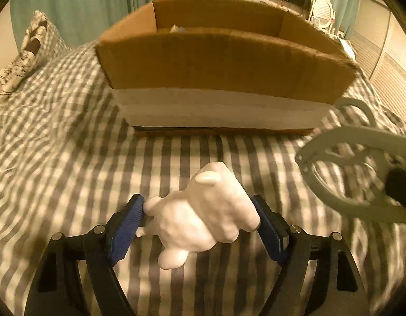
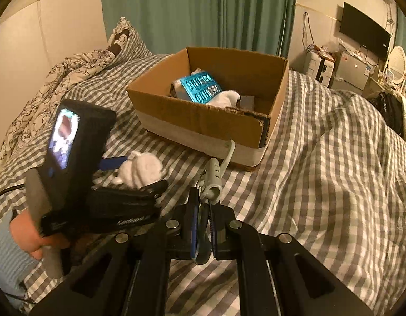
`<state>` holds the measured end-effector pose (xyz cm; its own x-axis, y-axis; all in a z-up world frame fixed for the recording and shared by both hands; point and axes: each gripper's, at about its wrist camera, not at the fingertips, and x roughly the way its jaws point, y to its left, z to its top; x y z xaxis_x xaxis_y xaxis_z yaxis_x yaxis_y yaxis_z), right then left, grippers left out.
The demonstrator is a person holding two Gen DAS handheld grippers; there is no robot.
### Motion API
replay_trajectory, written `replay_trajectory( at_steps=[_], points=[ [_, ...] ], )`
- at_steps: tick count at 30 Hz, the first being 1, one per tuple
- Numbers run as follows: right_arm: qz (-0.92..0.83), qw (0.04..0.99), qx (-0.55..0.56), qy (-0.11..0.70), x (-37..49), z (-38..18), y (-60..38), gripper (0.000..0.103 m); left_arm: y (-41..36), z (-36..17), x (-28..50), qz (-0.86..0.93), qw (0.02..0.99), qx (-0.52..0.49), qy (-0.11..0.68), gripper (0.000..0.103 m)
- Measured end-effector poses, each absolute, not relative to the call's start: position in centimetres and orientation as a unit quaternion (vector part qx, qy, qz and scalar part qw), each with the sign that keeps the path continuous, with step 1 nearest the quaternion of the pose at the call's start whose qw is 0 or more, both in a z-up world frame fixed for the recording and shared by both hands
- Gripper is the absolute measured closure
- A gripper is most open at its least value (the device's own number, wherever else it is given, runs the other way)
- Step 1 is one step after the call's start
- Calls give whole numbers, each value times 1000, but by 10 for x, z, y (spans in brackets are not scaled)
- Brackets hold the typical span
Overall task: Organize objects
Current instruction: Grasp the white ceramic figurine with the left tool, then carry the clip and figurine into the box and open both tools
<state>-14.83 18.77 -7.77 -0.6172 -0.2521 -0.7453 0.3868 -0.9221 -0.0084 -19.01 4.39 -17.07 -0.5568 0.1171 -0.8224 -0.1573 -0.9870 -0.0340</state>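
My left gripper (image 1: 200, 221) is shut on a white plush toy (image 1: 203, 216) and holds it just above the checked bedspread, in front of the cardboard box (image 1: 224, 63). The toy also shows in the right wrist view (image 2: 139, 168). My right gripper (image 2: 203, 226) is shut on a pale grey-green clothes hanger (image 2: 212, 181), whose hook points toward the box (image 2: 203, 121). The hanger also shows at the right of the left wrist view (image 1: 355, 173). The box holds a shiny blue packet (image 2: 201, 87) and white cloth (image 2: 226, 98).
The checked bedspread (image 2: 321, 158) covers the bed. A floral quilt and pillow (image 2: 58, 79) lie at the far left. A dark bag (image 2: 390, 110) sits at the bed's right edge. Green curtains, a wall TV and a mirror stand behind.
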Motion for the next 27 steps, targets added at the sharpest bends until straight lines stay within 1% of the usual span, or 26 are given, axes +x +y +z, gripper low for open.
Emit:
replay_trajectory(
  at_steps=[4, 9, 16, 23, 27],
  points=[
    [-904, 172, 379, 92, -133, -59, 187, 96, 43, -147, -165, 883, 66, -463, 38, 20],
    [-915, 166, 353, 102, -112, -30, 187, 96, 42, -106, -135, 899, 69, -432, 26, 20],
    [-935, 159, 293, 121, -91, 28, 184, 96, 39, -46, -123, 921, 64, -384, 23, 20],
    [-947, 168, 241, 130, -100, 84, 170, 96, 33, 10, -131, 943, 60, -326, 18, 20],
    [-950, 169, 226, 133, -123, 101, 161, 96, 32, 33, -154, 953, 58, -298, 13, 20]
  ],
)
